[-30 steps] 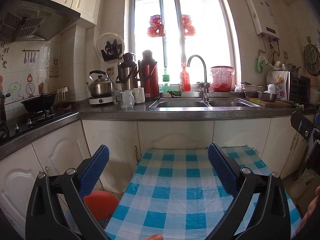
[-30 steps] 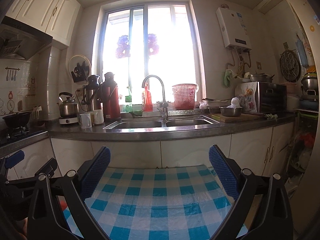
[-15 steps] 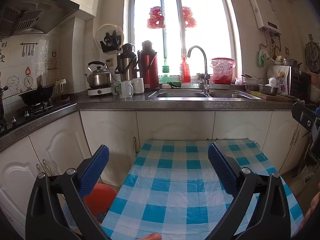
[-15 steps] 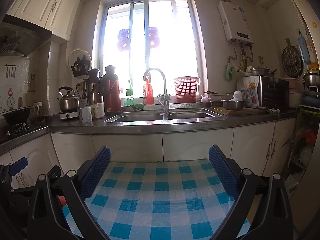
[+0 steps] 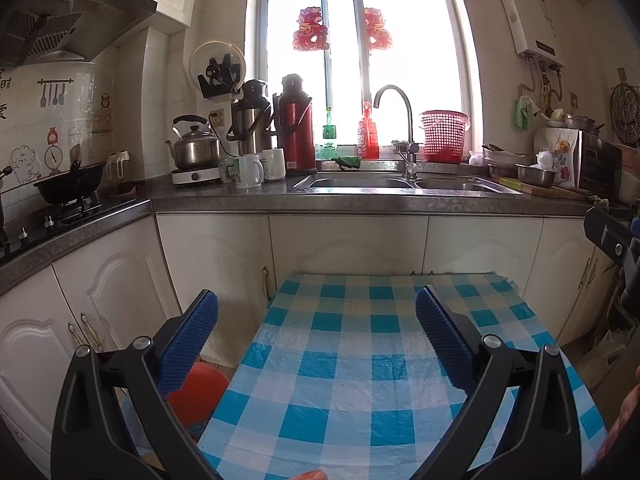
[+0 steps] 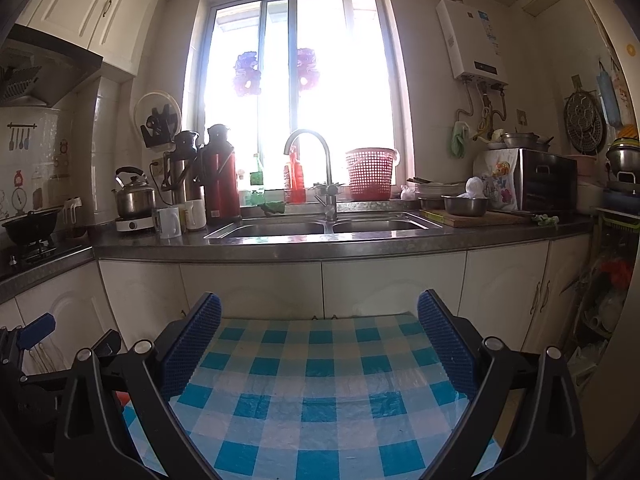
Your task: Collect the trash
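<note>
My left gripper [image 5: 318, 320] is open and empty, held above a table with a blue-and-white checked cloth [image 5: 360, 360]. My right gripper [image 6: 320, 328] is open and empty above the same cloth [image 6: 316, 392]. No loose trash shows on the cloth in either view. A red round object [image 5: 196, 392] sits low on the floor left of the table, partly hidden by my left finger. The other gripper shows at the right edge of the left wrist view [image 5: 616, 240] and at the left edge of the right wrist view [image 6: 36, 328].
A dark counter [image 5: 360, 202] with white cabinets runs across the back. It holds a sink [image 6: 320, 226], tap, red basket [image 6: 370, 174], thermoses, kettle [image 5: 196, 148], mugs and bowls. A stove with a wok [image 5: 68, 188] stands at the left. Cluttered shelves [image 6: 612, 280] are at the right.
Both grippers have risen and tilted slightly, so the counter and table sit lower in view. Both stay open and empty.
</note>
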`<state>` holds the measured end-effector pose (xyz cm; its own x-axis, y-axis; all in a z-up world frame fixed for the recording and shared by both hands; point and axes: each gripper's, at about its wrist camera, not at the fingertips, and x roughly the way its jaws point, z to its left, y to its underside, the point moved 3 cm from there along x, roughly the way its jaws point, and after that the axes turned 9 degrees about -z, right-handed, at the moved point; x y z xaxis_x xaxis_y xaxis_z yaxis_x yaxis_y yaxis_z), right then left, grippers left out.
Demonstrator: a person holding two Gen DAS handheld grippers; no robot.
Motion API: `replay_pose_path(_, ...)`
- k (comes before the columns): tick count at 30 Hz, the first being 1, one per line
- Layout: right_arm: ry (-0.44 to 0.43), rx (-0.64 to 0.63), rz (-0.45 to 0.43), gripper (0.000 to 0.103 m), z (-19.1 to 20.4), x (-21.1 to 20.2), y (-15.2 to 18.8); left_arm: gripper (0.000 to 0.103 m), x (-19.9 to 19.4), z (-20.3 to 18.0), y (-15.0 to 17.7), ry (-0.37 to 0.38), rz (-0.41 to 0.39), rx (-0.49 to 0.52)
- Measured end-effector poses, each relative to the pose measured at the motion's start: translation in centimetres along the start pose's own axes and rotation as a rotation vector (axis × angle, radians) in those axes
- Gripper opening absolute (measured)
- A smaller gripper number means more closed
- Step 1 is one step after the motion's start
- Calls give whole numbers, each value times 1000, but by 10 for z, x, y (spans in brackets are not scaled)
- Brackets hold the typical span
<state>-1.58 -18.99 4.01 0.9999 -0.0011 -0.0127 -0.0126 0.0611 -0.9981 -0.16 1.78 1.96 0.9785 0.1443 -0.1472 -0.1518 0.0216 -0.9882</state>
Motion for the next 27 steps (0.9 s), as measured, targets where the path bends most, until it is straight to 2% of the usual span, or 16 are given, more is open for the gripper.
replay_pose_path(12, 0, 1, 17, 97, -4, 6, 8, 99, 8, -2, 7, 1, 20, -5)
replay_pose_path(20, 9, 12, 76, 97, -17, 25, 30, 99, 30, -13, 25, 27, 79, -8)
replay_pose_path(24, 34, 33, 137, 97, -34, 43, 52, 99, 53, -31, 50, 81, 169, -17)
replay_pose_path(27, 63, 56, 208, 97, -52, 63, 78, 99, 77, -59, 81, 140, 290, -12)
